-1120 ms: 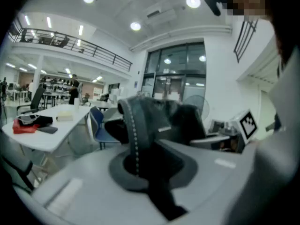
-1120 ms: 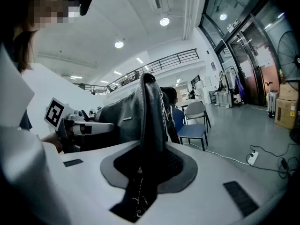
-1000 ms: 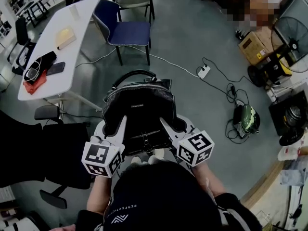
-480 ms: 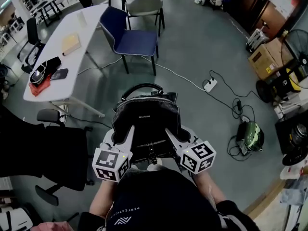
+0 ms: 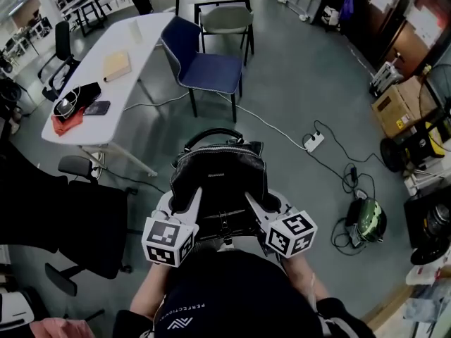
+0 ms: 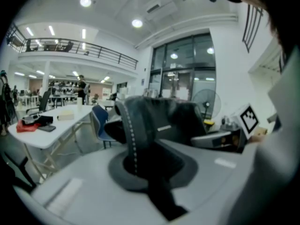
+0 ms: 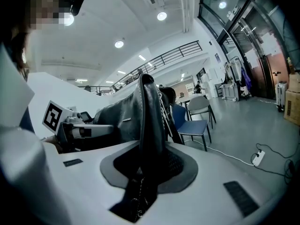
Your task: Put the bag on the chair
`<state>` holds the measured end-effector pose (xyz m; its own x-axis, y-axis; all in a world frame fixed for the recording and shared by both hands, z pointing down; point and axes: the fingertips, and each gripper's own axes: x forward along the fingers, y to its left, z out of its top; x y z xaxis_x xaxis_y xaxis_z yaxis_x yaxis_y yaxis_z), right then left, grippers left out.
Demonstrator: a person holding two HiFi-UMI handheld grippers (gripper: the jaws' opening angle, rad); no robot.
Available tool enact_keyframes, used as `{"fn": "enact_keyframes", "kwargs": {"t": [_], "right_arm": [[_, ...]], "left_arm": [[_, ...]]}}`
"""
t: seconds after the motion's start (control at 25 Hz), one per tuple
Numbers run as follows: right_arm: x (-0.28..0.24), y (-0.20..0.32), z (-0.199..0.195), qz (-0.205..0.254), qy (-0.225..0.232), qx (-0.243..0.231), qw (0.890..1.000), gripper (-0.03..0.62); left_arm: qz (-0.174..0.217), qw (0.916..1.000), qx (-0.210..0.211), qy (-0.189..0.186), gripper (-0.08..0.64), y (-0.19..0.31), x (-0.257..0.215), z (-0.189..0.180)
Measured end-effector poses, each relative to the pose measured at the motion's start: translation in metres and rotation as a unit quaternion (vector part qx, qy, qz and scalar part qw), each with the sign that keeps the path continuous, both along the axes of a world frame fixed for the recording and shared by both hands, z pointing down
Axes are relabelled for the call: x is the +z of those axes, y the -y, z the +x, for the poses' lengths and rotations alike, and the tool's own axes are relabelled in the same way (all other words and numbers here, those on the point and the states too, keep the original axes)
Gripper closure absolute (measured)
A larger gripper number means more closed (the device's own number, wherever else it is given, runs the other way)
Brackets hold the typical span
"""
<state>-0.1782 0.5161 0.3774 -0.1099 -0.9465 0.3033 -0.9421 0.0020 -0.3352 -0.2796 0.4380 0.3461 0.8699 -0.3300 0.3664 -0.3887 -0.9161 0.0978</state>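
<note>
A black leather bag with a curved top handle hangs in the air in front of me, carried between both grippers. My left gripper is shut on the bag's left side. My right gripper is shut on the bag's right side. A blue chair stands on the floor ahead, beside the white table; it also shows as a blue chair past the bag in the right gripper view and as a blue chair in the left gripper view.
A long white table with a book, a phone and a red cloth stands to the left. A grey chair is behind the blue one. A black office chair is close on my left. Cables and a power strip lie on the floor to the right.
The whole view has shifted: the blue chair and table now sit lower and closer in the head view. The bag stays held the same way between both grippers.
</note>
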Motion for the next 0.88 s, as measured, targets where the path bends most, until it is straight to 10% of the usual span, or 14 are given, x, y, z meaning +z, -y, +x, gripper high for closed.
{"fn": "enact_keyframes", "kwargs": {"t": [0.88], "right_arm": [[0.018,0.200,0.092,-0.034,0.001,0.039,0.999,0.506]], "left_arm": [[-0.027,0.9989,0.038,0.000,0.522,0.210,0.025,0.098]]}}
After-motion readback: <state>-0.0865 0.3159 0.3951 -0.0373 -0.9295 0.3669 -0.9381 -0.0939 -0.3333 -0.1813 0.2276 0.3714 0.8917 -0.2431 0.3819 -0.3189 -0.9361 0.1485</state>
